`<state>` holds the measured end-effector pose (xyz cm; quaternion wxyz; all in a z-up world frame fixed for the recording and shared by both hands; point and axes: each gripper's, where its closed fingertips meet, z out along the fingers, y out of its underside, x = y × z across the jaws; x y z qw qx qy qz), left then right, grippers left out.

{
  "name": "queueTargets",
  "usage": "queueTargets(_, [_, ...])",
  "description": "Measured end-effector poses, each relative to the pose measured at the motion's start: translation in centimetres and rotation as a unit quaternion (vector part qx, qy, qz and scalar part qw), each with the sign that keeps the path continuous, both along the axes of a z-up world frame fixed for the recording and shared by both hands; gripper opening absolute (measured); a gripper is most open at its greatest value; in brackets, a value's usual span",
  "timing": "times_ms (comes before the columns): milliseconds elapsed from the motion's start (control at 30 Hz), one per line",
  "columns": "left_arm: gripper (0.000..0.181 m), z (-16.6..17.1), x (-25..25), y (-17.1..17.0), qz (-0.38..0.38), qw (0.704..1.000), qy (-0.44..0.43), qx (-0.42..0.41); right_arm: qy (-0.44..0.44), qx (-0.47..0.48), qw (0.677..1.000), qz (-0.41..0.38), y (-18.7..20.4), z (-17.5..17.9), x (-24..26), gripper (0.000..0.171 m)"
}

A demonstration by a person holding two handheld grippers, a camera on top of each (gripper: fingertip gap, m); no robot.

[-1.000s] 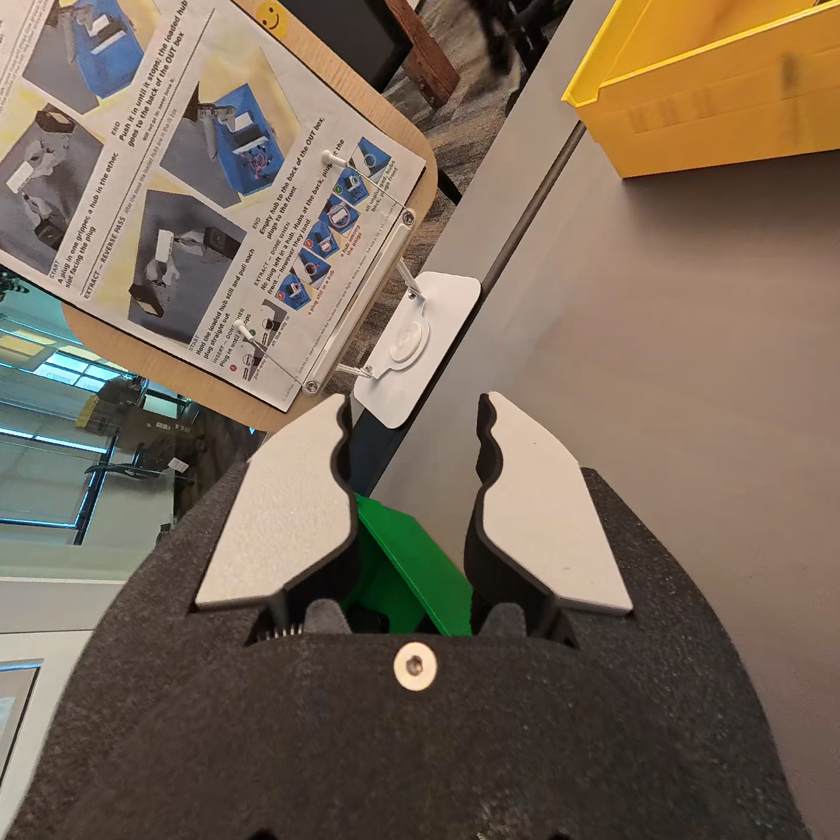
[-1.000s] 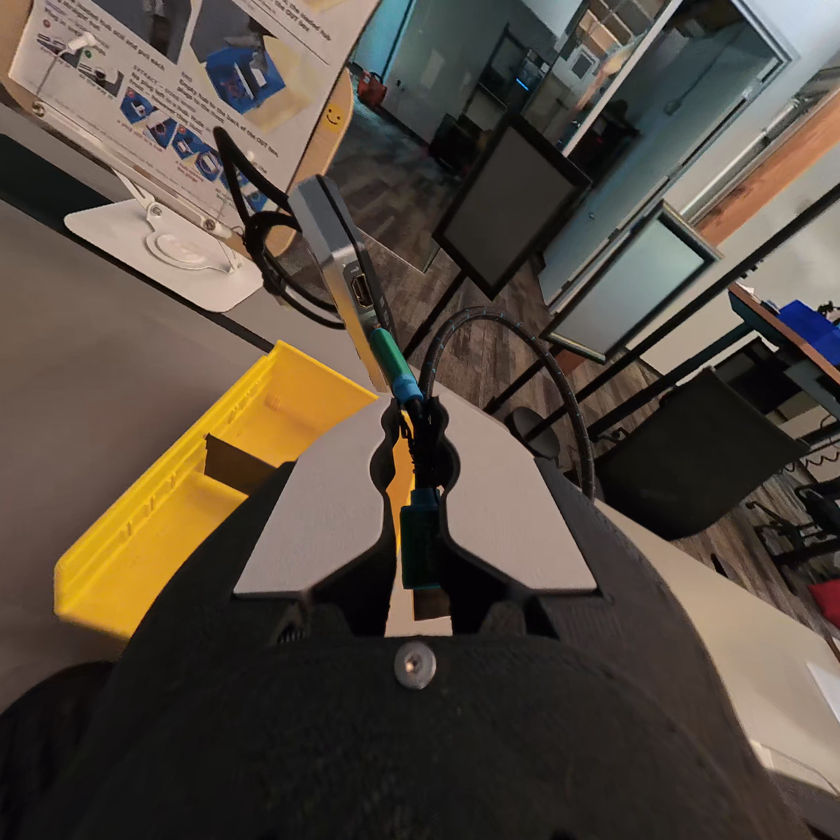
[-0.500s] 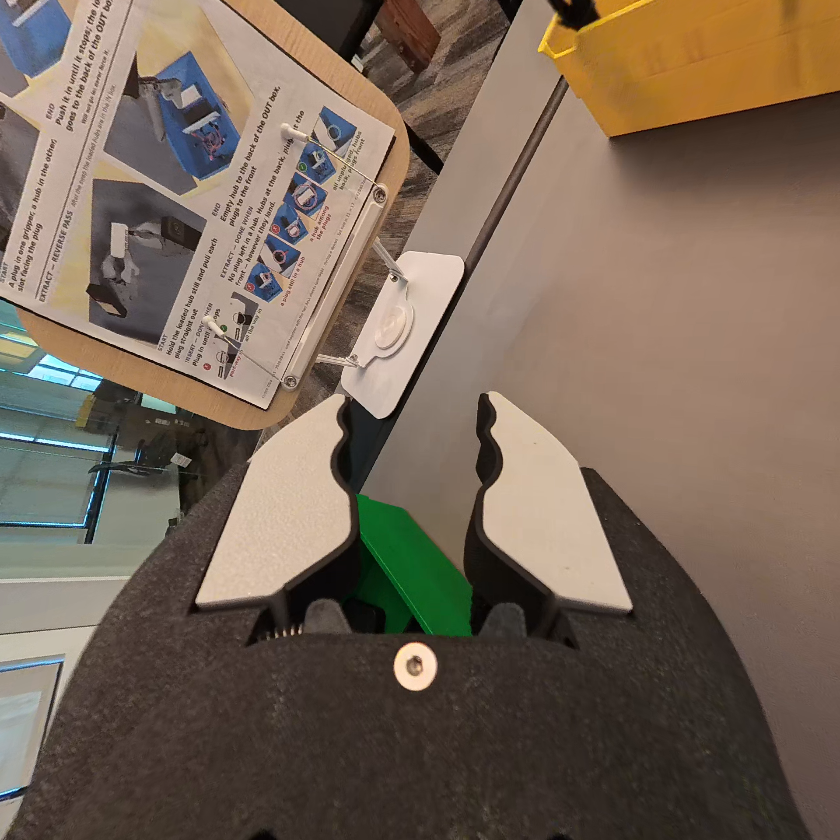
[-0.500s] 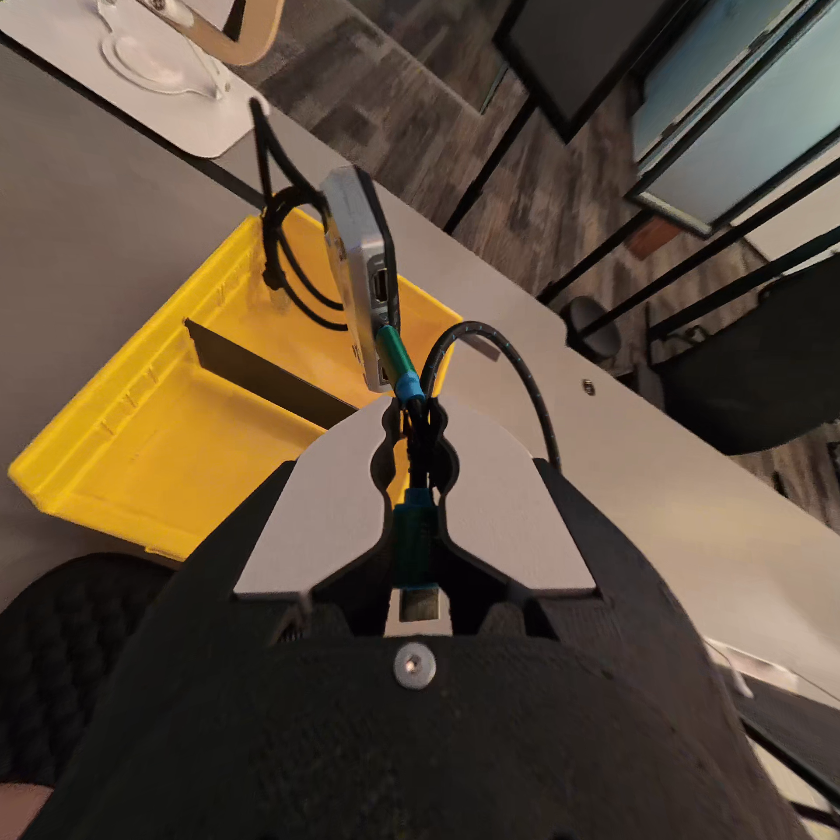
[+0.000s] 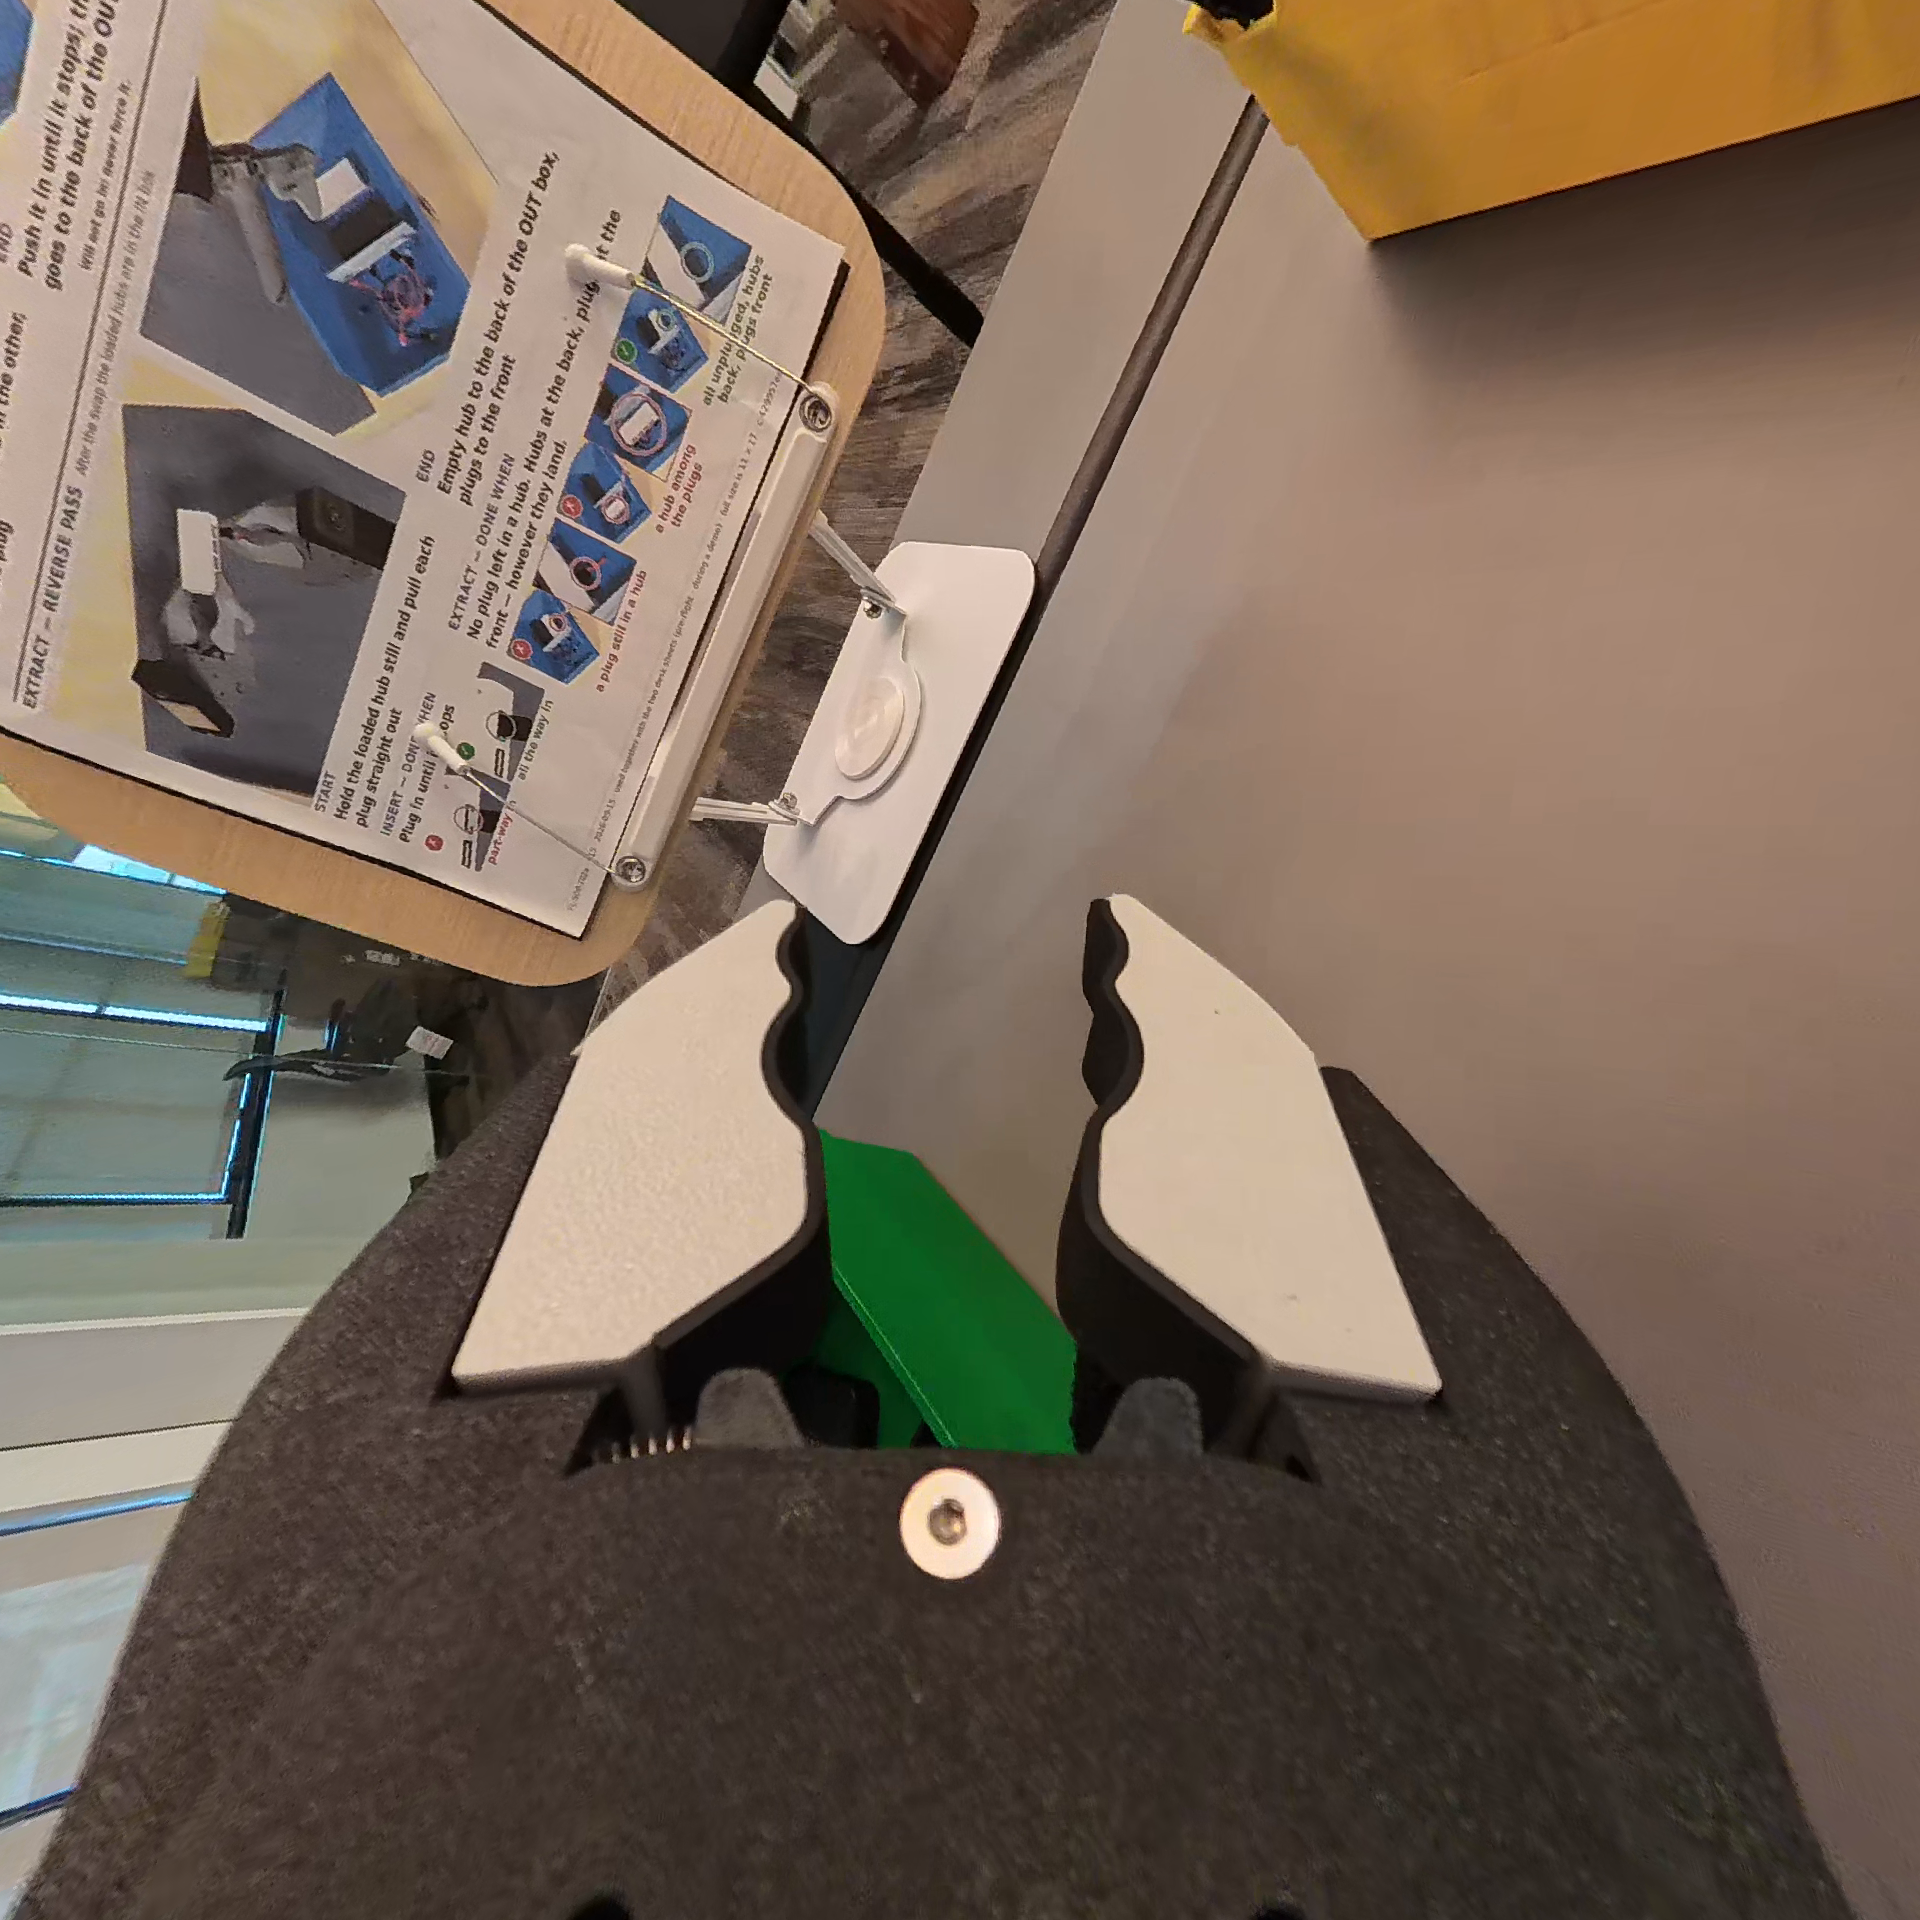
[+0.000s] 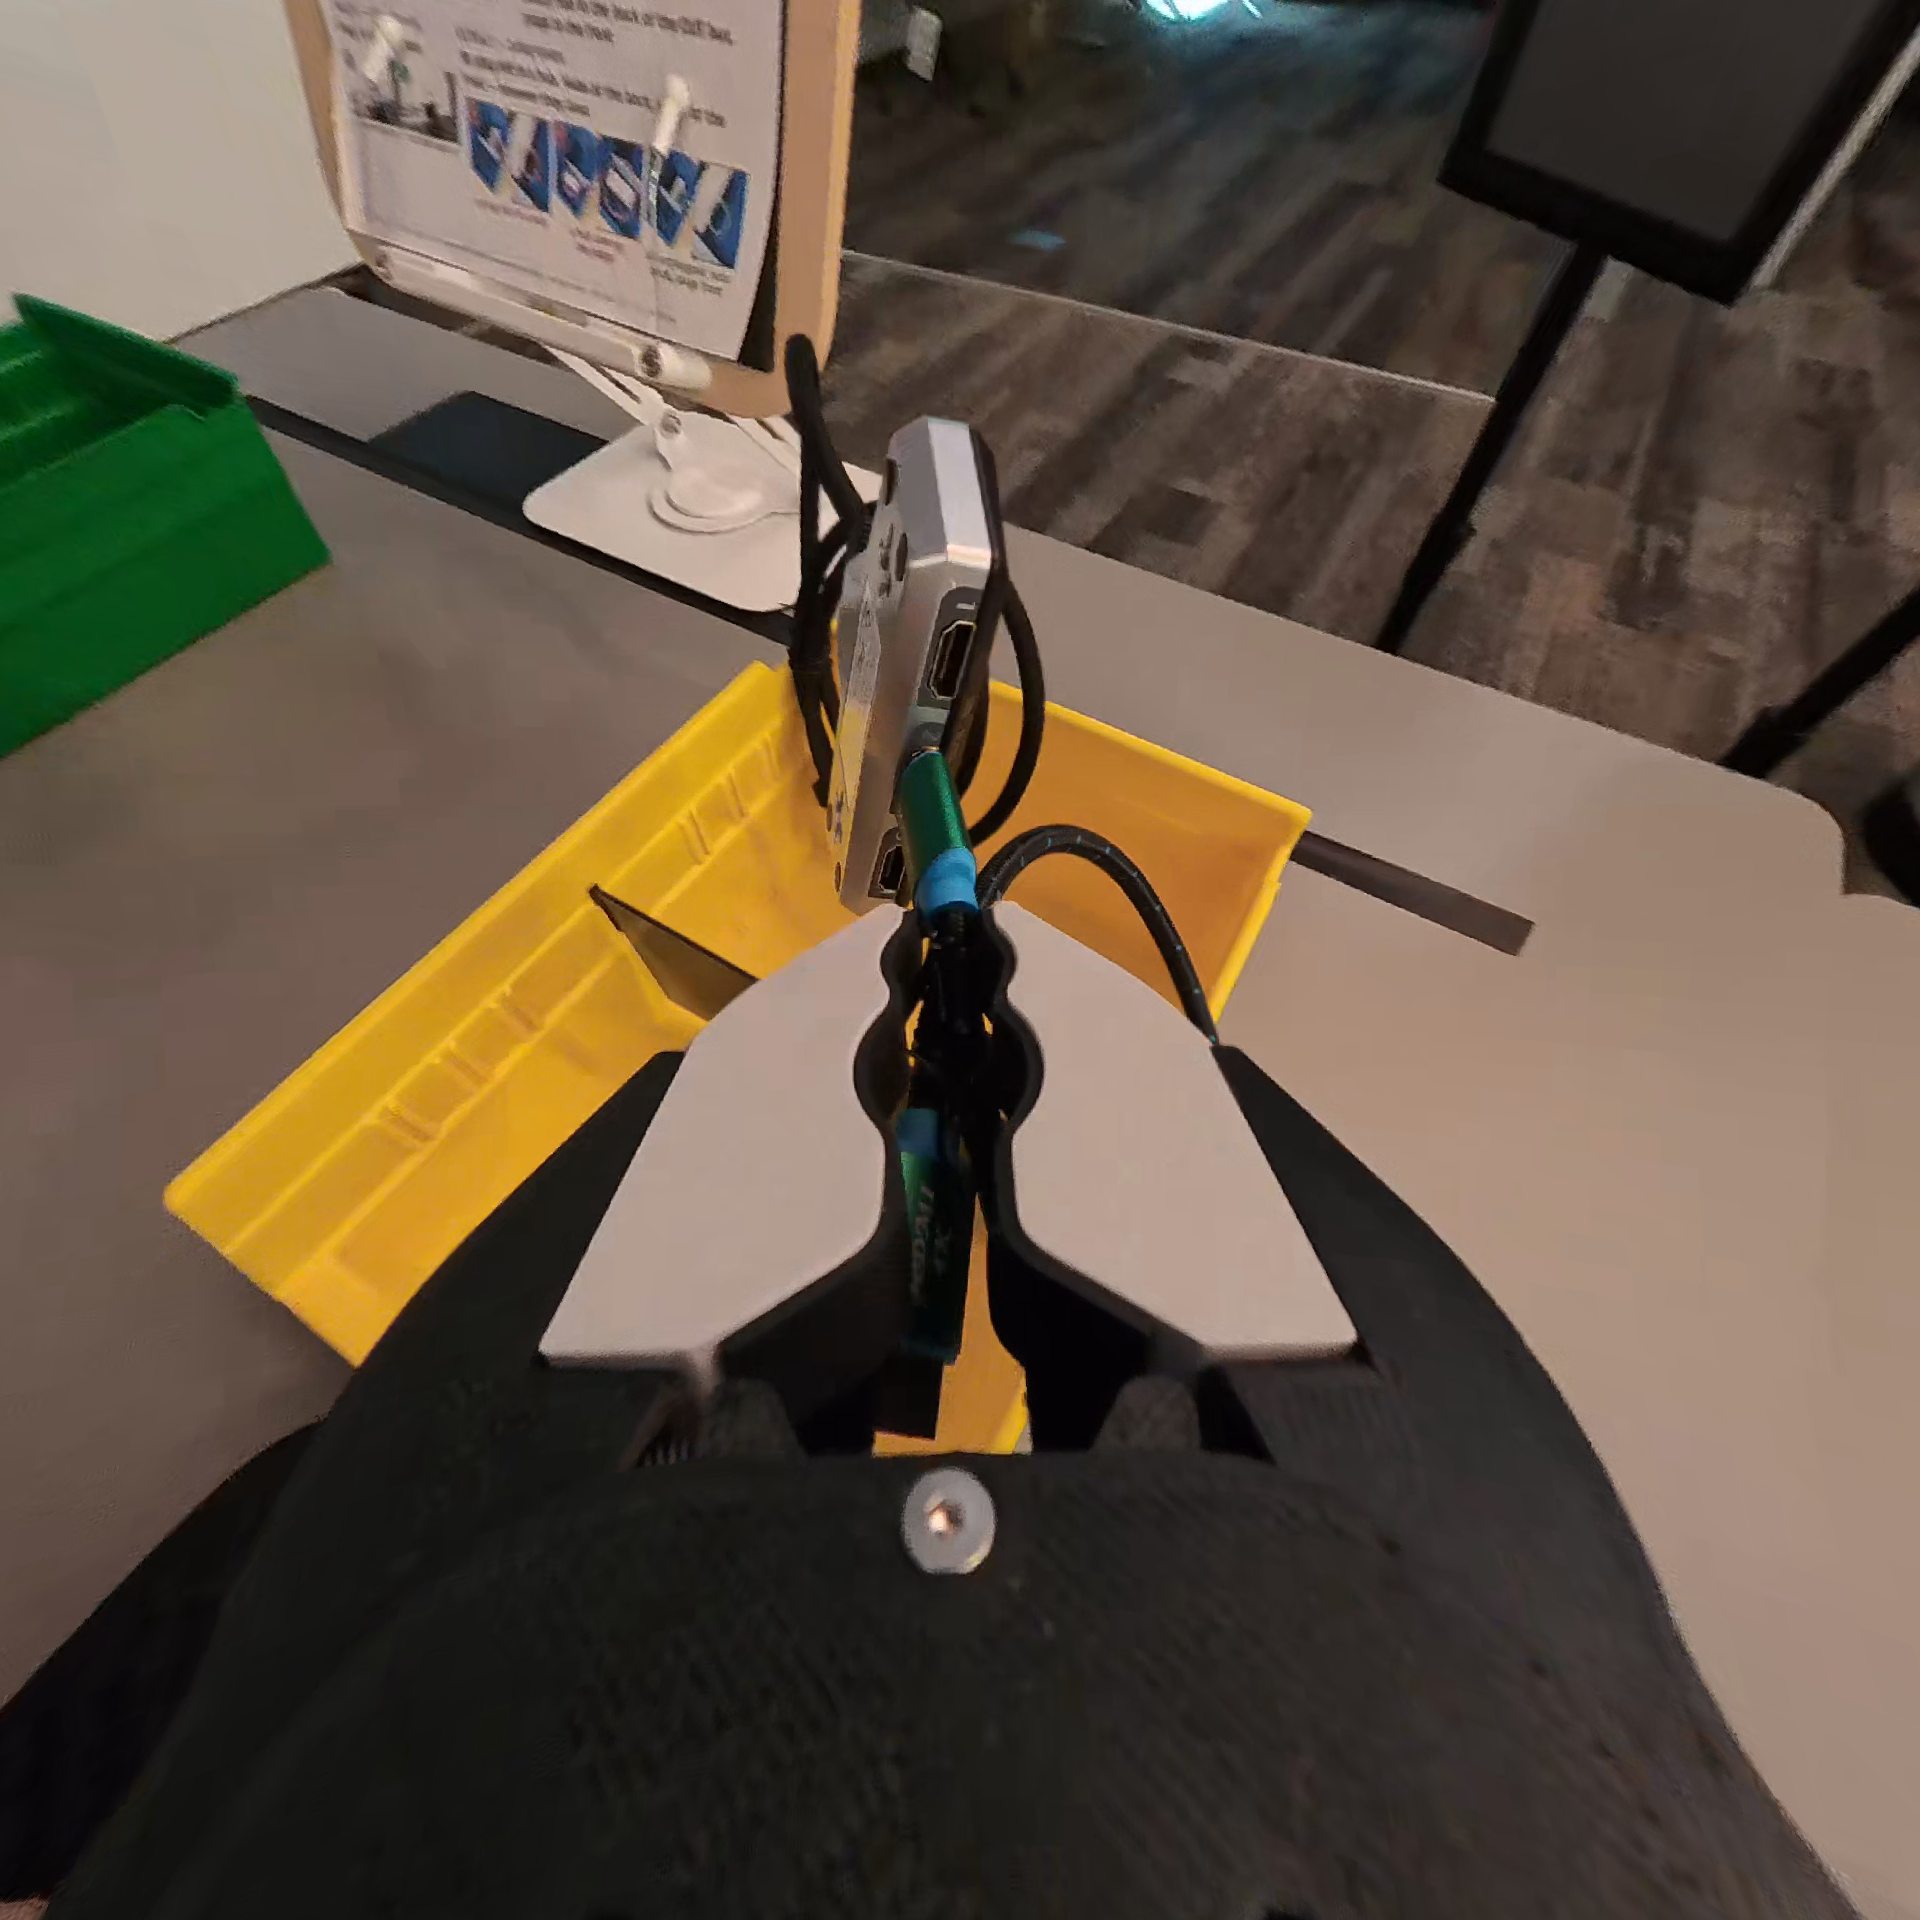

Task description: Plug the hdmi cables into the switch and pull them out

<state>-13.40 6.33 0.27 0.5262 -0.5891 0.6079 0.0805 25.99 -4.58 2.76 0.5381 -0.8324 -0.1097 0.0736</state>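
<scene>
Right gripper [image 6: 948, 920] is clamped narrow on a black braided HDMI cable [image 6: 1132, 894], fingers nearly meeting around it at frame centre. One green plug with a blue collar [image 6: 935, 821] sits just past the fingertips, pushed into the side of the silver switch [image 6: 914, 623]. A second green plug [image 6: 930, 1247] hangs loose between the finger bases, lower centre. The switch dangles upright off the plugged cable, over the yellow bin [image 6: 540, 1029]; whether it touches the bin I can't tell. It shows one bare port above the plug and another below. Its own thin black lead [image 6: 816, 582] loops beside it. The bin has a dark divider [image 6: 665, 951] and sits on the grey table [image 6: 416, 675]. Green bin [image 6: 125, 520] at left edge, instruction sheet on a white stand [image 6: 582, 156] upper left.

Left gripper [image 5: 940, 914] stands wide apart, nothing between the fingers. It's tilted over the table [image 5: 1507, 831]; a green bin [image 5: 935, 1278] corner shows under the finger bases. Instruction sheet [image 5: 416, 436] fills upper left, yellow bin [image 5: 1610, 94] in the upper right corner.
</scene>
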Motion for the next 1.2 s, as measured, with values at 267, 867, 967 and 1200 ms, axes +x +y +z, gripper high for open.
queueTargets(267, [0.049,-0.4,0.1,0.0,0.001,1.0,0.005,-0.004,0.024,0.011,0.997,0.073,0.7,0.5,-1.3,0.01])
queueTargets(867, [0.047,-1.8,0.5,0.3,0.004,1.0,0.026,-0.014,0.113,0.004,0.983,0.144,4.6,-3.2,-2.2,0.011])
queueTargets(967, [0.047,-2.0,0.6,0.2,0.003,0.999,0.029,-0.015,0.165,-0.003,0.983,0.083,5.0,-3.1,-0.2,0.015])
queueTargets(1200, [0.047,-1.9,0.3,0.4,0.008,0.999,0.031,-0.017,0.118,-0.007,0.993,0.027,3.6,-2.7,1.7,0.023])
